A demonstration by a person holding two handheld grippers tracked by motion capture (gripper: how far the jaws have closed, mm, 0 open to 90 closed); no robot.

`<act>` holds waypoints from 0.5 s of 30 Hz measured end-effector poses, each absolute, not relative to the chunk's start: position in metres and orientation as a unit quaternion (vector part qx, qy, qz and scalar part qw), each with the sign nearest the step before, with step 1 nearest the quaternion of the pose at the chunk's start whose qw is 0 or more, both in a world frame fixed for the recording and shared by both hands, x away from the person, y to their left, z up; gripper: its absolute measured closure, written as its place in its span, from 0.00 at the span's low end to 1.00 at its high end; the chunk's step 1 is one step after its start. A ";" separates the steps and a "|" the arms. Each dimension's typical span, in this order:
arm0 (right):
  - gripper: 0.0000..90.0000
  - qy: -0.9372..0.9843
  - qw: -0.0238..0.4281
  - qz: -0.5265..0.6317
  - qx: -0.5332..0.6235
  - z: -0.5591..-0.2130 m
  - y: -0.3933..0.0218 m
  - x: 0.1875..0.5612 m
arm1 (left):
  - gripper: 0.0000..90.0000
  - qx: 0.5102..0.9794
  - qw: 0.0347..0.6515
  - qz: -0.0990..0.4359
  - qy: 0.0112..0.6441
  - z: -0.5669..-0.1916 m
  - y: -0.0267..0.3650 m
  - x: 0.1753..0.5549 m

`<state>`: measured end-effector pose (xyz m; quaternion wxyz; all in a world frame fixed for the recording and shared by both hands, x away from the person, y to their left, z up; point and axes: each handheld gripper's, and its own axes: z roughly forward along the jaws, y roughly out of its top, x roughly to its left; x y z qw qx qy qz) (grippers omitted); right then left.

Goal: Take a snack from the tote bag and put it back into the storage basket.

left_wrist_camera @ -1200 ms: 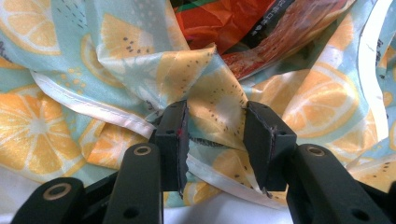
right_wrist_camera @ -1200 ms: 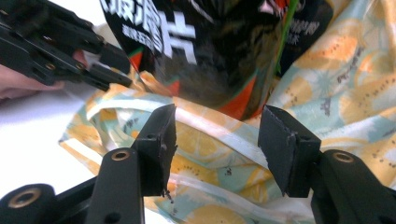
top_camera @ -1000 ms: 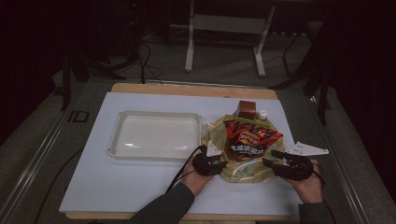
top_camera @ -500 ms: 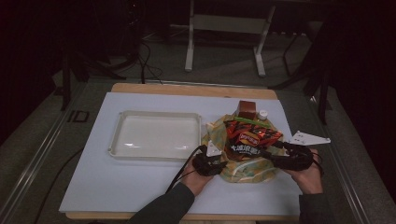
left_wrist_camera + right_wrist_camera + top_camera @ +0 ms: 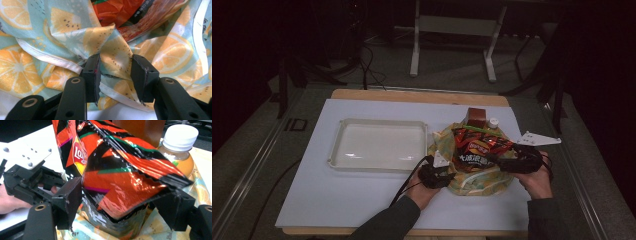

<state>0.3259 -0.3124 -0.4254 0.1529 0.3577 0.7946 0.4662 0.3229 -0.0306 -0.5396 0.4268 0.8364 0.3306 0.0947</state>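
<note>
The work in hand looks like emptying a soft cloth bag printed with orange slices on pale blue (image 5: 472,182) into the shallow white plastic tray (image 5: 339,150) that stands just to the left of the bag. I judge it is at its very start: the tray holds nothing, and all the goods are inside the bag or on top of it.

The bag lies on the white sheet, near the person's edge of the table. In it I see a shiny red and black crisp packet (image 5: 477,147) lying on top, a brown box-like thing (image 5: 476,117) at the far side of the bag, and a small bottle of orange drink with a white cap (image 5: 178,152) just beside that brown thing.

The left gripper (image 5: 115,75) is at the near left side of the bag. Its jaws stand a little apart, with a fold of the printed cloth between them; the cloth touches the inner faces, but I cannot tell if it is really pinched.

The right gripper (image 5: 125,200) comes from the right side of the bag. Its jaws are wide apart, one on each side of the crisp packet, and not pressed on it yet.

What is left, in my judgement: to grasp the packet, carry it to the tray, and then do the same for the bottle and the brown thing.
</note>
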 end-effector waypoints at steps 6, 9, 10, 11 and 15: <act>0.33 0.792 0.143 0.474 0.357 -0.424 -0.311 0.332 | 0.66 0.837 0.426 0.094 0.330 -0.540 -0.031 0.323; 0.40 0.792 0.142 0.474 0.358 -0.423 -0.311 0.333 | 0.66 0.837 0.426 0.094 0.330 -0.540 -0.031 0.323; 0.42 0.792 0.142 0.474 0.359 -0.423 -0.311 0.333 | 0.66 0.837 0.426 0.094 0.330 -0.540 -0.031 0.323; 0.44 0.792 0.143 0.473 0.358 -0.423 -0.311 0.334 | 0.66 0.837 0.426 0.094 0.330 -0.540 -0.031 0.323; 0.50 0.790 0.144 0.475 0.360 -0.422 -0.312 0.334 | 0.66 0.838 0.425 0.094 0.330 -0.540 -0.031 0.323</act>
